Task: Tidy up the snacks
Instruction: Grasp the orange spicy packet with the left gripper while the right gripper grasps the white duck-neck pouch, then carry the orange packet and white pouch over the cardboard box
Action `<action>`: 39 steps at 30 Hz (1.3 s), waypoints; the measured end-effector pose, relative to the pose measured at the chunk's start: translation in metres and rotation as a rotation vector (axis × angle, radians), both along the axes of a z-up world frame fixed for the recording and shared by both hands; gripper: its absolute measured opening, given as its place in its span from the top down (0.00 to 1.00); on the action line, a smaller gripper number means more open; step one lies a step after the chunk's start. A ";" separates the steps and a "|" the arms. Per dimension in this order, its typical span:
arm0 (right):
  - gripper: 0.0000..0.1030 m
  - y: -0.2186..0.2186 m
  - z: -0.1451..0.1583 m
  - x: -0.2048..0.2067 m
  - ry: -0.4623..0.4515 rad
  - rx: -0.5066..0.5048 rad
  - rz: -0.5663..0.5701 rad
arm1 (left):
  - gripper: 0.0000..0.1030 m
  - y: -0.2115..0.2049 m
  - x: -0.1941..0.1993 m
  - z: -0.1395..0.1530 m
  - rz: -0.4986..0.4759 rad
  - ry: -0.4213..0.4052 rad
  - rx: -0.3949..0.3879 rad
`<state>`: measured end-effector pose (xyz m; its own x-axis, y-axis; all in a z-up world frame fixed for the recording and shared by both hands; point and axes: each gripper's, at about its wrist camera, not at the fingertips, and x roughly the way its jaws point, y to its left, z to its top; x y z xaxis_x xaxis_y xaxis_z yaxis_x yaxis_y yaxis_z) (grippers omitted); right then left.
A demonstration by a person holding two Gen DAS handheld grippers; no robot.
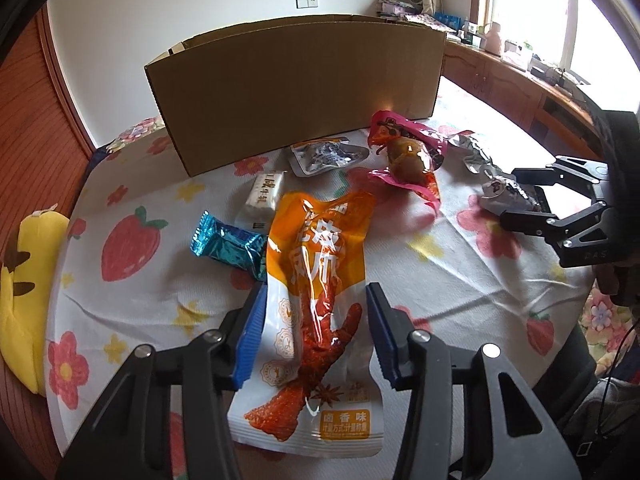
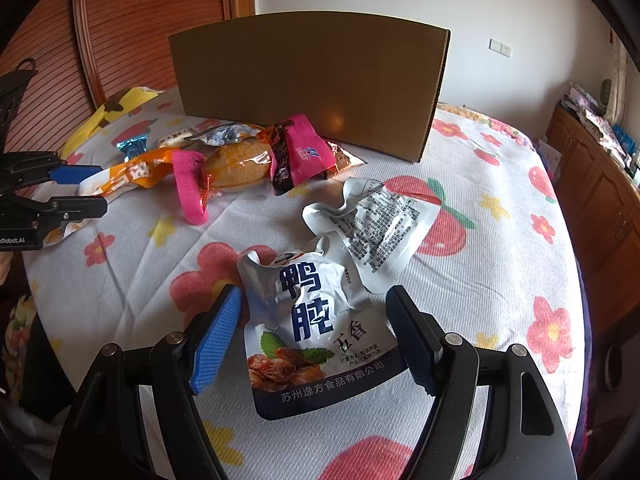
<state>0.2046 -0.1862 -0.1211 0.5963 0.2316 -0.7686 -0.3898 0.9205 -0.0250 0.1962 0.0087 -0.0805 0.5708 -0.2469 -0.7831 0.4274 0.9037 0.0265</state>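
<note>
An orange chicken-foot snack pack lies on the flowered sheet between the open fingers of my left gripper; the left pad touches its edge. A silver duck-gizzard pouch lies between the open fingers of my right gripper. A second silver pouch lies just behind it. A pink-wrapped egg snack, a clear pouch, a white bar and a teal candy lie in front of the open cardboard box. The right gripper also shows in the left wrist view.
A yellow plush pillow lies at the bed's left edge by the wooden headboard. A wooden cabinet with clutter runs along the right side under a window.
</note>
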 end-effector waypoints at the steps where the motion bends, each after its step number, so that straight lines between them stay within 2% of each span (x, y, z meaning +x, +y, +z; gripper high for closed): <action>1: 0.25 0.000 0.000 0.002 0.006 -0.001 0.001 | 0.53 0.000 -0.002 0.000 0.001 0.000 -0.007; 9: 0.24 0.000 0.002 0.004 0.040 -0.010 0.008 | 0.53 -0.003 -0.018 0.006 0.013 -0.027 -0.064; 11: 0.35 0.001 0.003 0.003 0.043 -0.008 0.015 | 0.53 -0.003 -0.020 0.008 0.016 -0.034 -0.078; 14: 0.39 0.003 0.005 -0.002 0.042 -0.014 0.021 | 0.53 -0.005 -0.023 0.011 0.017 -0.042 -0.088; 26: 0.40 0.006 0.012 -0.017 0.031 0.032 0.029 | 0.53 -0.002 -0.030 0.032 0.026 -0.093 -0.121; 32: 0.40 0.007 0.041 -0.019 -0.026 0.056 0.044 | 0.53 0.006 -0.022 0.056 0.050 -0.151 -0.142; 39: 0.40 0.011 0.091 -0.004 -0.131 0.063 0.072 | 0.53 0.013 0.000 0.088 0.073 -0.226 -0.170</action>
